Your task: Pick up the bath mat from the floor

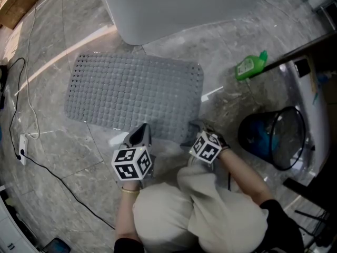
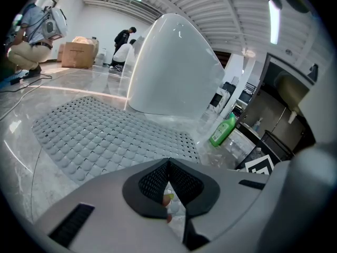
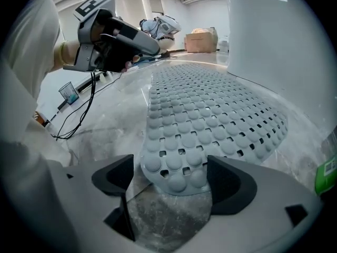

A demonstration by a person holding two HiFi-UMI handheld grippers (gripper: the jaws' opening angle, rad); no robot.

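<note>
Ahead of both grippers, the bath mat (image 1: pixel 134 96) lies flat on the floor (image 1: pixel 63 157), long axis crosswise. The right gripper (image 3: pixel 174 183) is nearer: jaws spread, unclamped, straddling the mat's near corner. The left gripper (image 2: pixel 168 186), jaws together, hangs beside the near edge.

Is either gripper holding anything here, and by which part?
Nothing is held. The right gripper stands open around a corner of the bath mat, pads not pressing; the left gripper is shut on nothing.
</note>
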